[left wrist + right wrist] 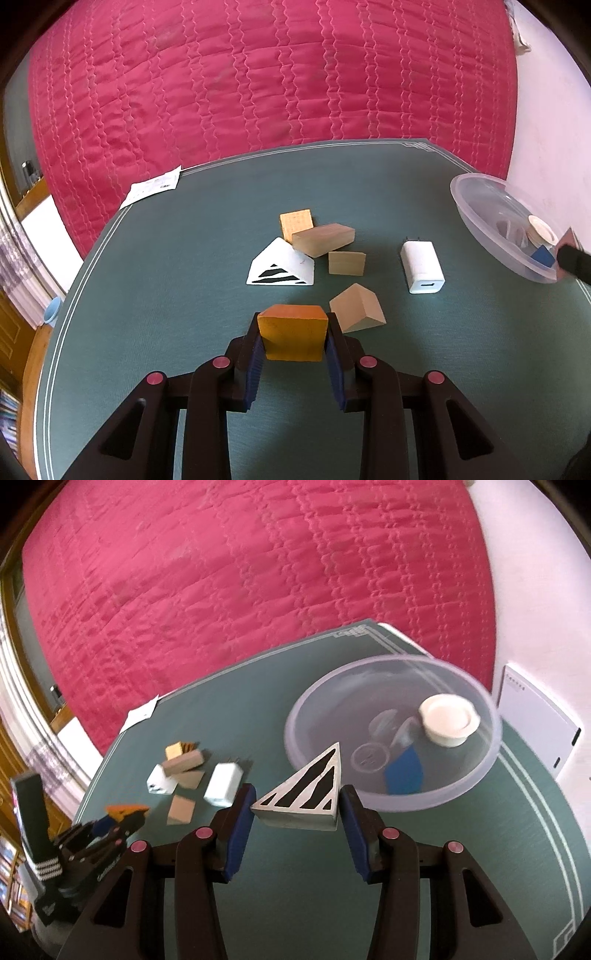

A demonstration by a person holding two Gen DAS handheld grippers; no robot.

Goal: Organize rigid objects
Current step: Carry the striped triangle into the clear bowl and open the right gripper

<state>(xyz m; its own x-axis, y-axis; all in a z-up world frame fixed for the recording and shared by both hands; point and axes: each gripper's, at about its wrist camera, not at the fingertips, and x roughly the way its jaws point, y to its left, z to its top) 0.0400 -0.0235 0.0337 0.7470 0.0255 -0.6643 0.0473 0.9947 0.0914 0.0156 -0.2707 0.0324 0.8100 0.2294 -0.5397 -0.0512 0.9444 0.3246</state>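
Now | left tongs (pixel 293 338) clamp orange block (pixel 293 331) | right tongs (pixel 297 812) clamp striped wedge (pixel 306 794) | clear bowl (pixel 480 768) just beyond right tongs

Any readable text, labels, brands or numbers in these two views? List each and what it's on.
None can be read with confidence.
Paper slip at the mat's far left corner: printed lines, too small.
Left gripper body, seen from the right wrist: white lettering, too blurred to quote.
White box beside the clear bowl: row of small marks, illegible.
White charger, orange block and striped wedge: no text visible.
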